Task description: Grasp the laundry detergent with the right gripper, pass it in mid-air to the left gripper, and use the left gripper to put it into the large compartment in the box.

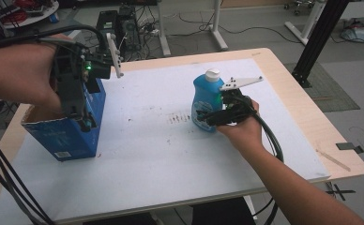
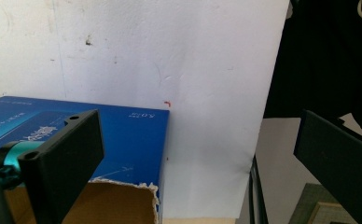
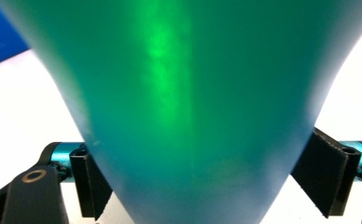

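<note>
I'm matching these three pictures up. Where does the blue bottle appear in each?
High view: the blue bottle stands right of centre, in the right hand-held gripper.
Left gripper view: not in it.
Right gripper view: its body sits between the jaws.
Shared landmark: the blue box, top left in the right gripper view.

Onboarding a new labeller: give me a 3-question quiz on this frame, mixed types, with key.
1. True or false: the bottle stands upright on the table.
2. Multiple choice: the right tongs are (A) open above the bottle, (B) closed on the bottle's sides, (C) inside the box.
3. Fill in: the left tongs hang open over the open top of the blue ____.

Key:
1. True; white cap up, base on the white sheet.
2. B; the right gripper view shows a pad against each side of the bottle.
3. box; the left gripper view shows its torn rim beneath the wide-apart jaws.
</note>
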{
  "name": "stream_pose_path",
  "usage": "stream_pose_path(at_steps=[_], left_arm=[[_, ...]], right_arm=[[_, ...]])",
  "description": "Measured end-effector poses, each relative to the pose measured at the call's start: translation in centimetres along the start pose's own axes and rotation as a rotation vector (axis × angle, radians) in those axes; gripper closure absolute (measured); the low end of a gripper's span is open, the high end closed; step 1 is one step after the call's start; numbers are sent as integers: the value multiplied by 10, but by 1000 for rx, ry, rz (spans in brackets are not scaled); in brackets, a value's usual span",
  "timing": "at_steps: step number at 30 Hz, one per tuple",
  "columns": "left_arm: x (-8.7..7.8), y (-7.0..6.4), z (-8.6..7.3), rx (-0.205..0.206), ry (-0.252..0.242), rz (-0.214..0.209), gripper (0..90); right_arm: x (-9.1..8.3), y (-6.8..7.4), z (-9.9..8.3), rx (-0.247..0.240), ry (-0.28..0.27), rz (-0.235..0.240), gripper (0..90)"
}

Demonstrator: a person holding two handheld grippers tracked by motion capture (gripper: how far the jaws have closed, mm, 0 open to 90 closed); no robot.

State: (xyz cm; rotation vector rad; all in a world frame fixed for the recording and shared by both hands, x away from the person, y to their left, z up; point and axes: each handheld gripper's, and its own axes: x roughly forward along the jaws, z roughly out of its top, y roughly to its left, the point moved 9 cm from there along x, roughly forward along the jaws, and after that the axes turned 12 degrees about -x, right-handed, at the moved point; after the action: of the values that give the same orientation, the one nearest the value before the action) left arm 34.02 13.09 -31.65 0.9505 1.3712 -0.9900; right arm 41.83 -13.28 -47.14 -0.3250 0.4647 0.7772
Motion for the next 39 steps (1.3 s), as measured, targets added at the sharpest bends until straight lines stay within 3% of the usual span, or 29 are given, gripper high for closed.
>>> stream_pose_path(at_steps=[26, 32, 33, 36, 39], left_arm=[[1, 1, 1, -1, 2, -2, 17], [1, 1, 1, -1, 4, -1, 17], [2, 2, 0, -3, 5, -4, 17], [2, 2, 0, -3, 6, -4, 17], [3, 1, 0, -4, 2, -5, 17]], right_arm=[[0, 0, 2, -24, -12, -31, 280], [0, 1, 4, -30, -18, -43, 346], [1, 3, 6, -46, -33, -45, 420], [1, 6, 7, -72, -36, -64, 435], [1, 5, 7, -63, -42, -50, 442]])
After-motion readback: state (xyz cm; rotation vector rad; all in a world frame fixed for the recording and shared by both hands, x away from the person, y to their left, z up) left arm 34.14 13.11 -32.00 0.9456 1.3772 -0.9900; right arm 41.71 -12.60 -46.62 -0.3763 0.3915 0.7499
